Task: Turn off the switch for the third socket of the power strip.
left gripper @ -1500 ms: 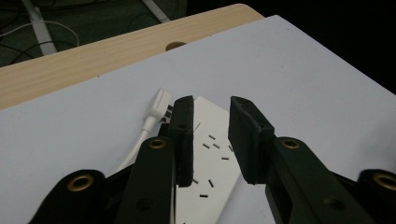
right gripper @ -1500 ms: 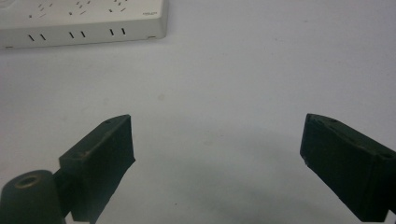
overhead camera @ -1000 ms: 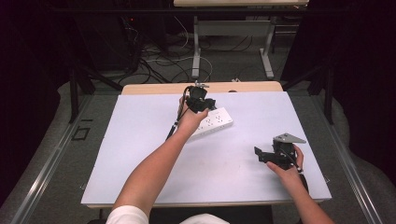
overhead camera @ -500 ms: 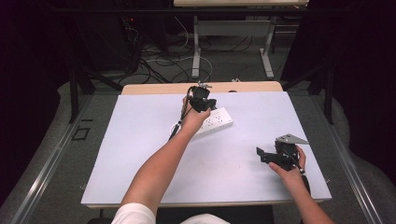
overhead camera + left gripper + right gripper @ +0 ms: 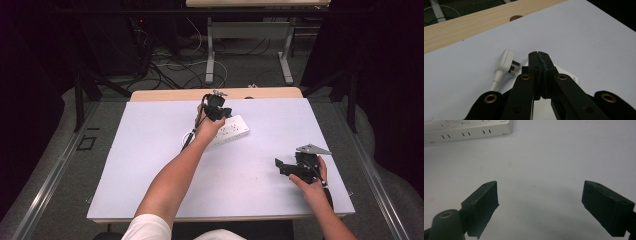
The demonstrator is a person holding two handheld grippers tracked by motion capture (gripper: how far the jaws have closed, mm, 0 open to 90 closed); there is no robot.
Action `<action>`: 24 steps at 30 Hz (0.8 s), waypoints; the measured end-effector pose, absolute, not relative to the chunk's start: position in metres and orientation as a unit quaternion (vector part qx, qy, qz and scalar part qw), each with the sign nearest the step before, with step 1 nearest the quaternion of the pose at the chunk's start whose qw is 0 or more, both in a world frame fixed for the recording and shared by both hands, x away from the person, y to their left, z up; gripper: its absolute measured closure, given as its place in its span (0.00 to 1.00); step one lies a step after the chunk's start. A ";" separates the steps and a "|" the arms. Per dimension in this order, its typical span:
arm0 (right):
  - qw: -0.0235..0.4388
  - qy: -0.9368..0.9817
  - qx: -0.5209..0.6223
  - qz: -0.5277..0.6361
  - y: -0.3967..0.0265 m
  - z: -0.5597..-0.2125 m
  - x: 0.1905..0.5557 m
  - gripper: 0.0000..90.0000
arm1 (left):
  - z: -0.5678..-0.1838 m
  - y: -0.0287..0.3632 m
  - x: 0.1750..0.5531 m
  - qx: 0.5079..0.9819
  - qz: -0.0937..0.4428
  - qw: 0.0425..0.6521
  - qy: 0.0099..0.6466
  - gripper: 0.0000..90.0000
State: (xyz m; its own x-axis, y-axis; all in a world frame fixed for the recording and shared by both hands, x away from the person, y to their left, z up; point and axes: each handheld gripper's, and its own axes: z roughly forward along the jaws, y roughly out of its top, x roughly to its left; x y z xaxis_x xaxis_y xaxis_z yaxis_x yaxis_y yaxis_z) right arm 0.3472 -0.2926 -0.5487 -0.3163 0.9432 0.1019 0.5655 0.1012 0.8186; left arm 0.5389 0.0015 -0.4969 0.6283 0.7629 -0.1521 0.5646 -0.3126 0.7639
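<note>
A white power strip point(image 5: 234, 131) lies slanted on the white tabletop point(image 5: 150, 170), behind the middle. My left gripper point(image 5: 216, 109) hangs over its far left end with its jaws pressed together and nothing between them. In the left gripper view the shut tips point(image 5: 539, 53) stand above a corner of the strip point(image 5: 572, 78). A white plug point(image 5: 507, 62) with its cord lies just to their left. My right gripper point(image 5: 283, 167) rests low over the near right of the table, open and empty. In its own view the right gripper point(image 5: 540, 195) faces the strip's end point(image 5: 466, 131) farther off.
A wooden strip point(image 5: 170, 94) with a round hole point(image 5: 516, 18) runs along the table's far edge. A black cable point(image 5: 191, 136) trails from my left gripper beside the forearm. Floor cables and desk legs lie beyond the table.
My right gripper has drifted slightly to the right and nearer. The left gripper has barely moved over the power strip.
</note>
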 end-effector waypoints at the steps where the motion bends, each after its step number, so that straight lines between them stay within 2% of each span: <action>1: 0.236 0.705 0.534 0.402 -0.293 -0.549 0.347 0.14 | -0.499 0.002 0.540 0.803 0.117 0.413 0.412 1.00; 24: 0.243 0.703 0.536 0.398 -0.295 -0.549 0.346 0.14 | -0.523 0.001 0.555 0.804 0.115 0.392 0.432 1.00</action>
State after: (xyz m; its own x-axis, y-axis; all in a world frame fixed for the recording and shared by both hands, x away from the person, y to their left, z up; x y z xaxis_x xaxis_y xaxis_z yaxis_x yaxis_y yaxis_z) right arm 0.3464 -0.2953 -0.5489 -0.3065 0.9481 0.0851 0.5611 0.1077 0.8207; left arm 0.5551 0.0011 -0.5231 0.5997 0.7851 -0.1548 0.6051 -0.3183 0.7297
